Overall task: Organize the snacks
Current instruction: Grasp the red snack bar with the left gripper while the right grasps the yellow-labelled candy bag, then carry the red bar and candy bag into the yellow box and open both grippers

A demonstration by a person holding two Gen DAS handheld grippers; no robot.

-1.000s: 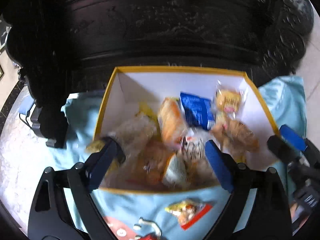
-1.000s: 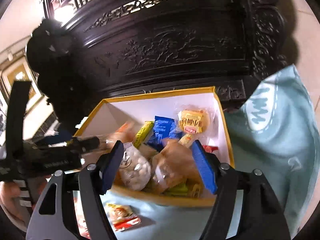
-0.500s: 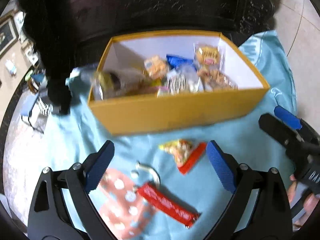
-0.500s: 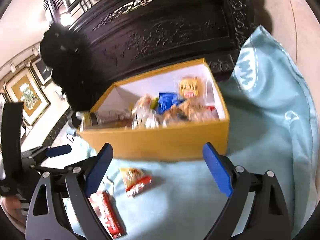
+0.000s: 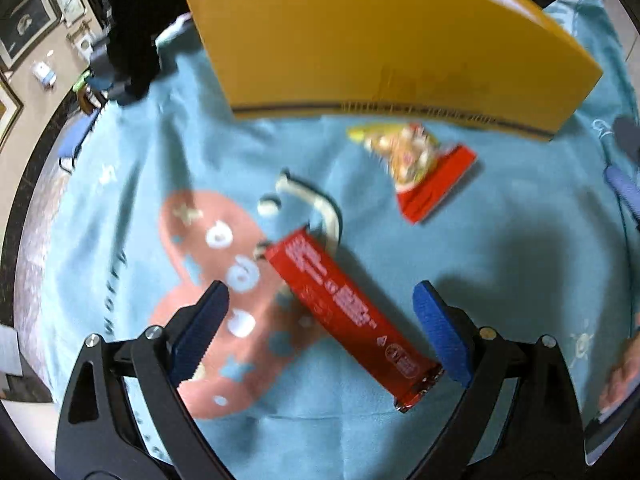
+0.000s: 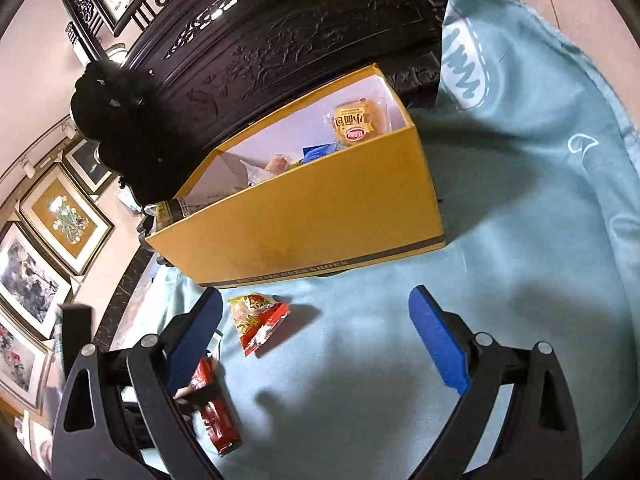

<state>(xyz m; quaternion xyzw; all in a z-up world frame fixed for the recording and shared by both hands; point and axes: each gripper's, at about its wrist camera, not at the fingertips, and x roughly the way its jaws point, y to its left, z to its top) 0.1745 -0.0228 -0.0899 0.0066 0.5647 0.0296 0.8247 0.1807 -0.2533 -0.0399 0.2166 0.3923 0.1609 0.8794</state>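
Note:
A yellow cardboard box (image 6: 320, 216) stands on a light blue cloth (image 6: 500, 208) and holds several snack packets (image 6: 354, 124). A long red snack bar (image 5: 348, 316) lies on the cloth between the fingers of my open left gripper (image 5: 320, 332), close above it. A small red and yellow snack packet (image 5: 420, 168) lies in front of the box (image 5: 384, 44). My right gripper (image 6: 316, 340) is open and empty above the cloth, with the small packet (image 6: 256, 320) and the red bar (image 6: 214, 412) at its left finger.
A dark carved wooden cabinet (image 6: 300, 40) stands behind the box. A black object (image 6: 116, 120) stands left of the box. Framed pictures (image 6: 64, 220) hang at the left. The cloth has a pink print (image 5: 212, 280) under the red bar.
Both grippers have pulled back from over the box and dropped low toward the cloth. The left one now straddles the red bar. The box contents have left the left wrist view.

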